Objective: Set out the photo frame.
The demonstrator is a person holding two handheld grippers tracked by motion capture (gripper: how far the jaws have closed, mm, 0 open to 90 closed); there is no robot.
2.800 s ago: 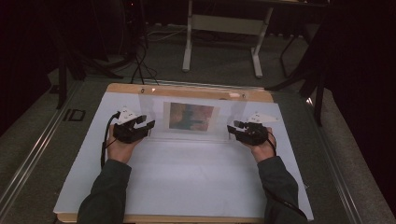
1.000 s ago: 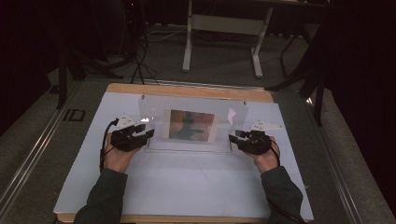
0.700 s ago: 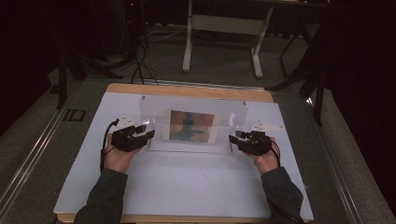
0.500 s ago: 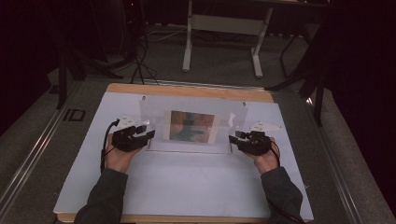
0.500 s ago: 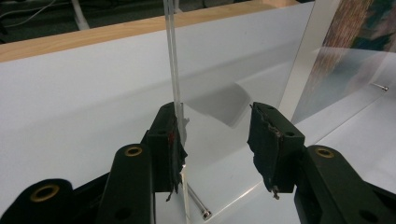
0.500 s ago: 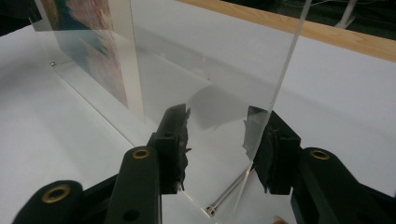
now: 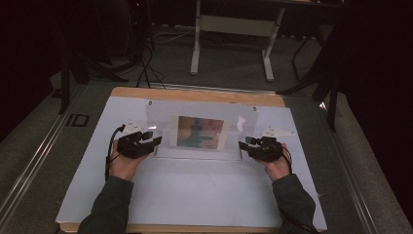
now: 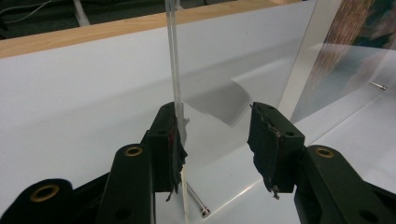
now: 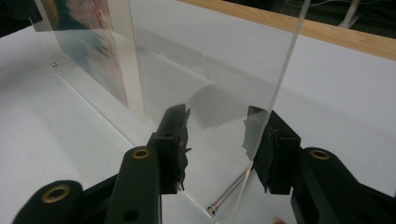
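Acrylic frame (image 7: 199,129) stands upright between both spread tools, left (image 7: 155,141) and right (image 7: 242,145).

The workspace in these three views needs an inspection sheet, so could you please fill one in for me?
Surface: white tabletop with a wooden far edge, bare in front.
Job's things: clear acrylic picture frame standing upright, colourful print at its middle, metal standoff pin at its base.
Clutter: nothing seen.
Grippers: left gripper open, one pad against the frame's left edge; right gripper open, jaws straddling the frame's right edge.
Cables: black cable looping from the left gripper.
Surroundings: dark room, grey floor, white table legs beyond.
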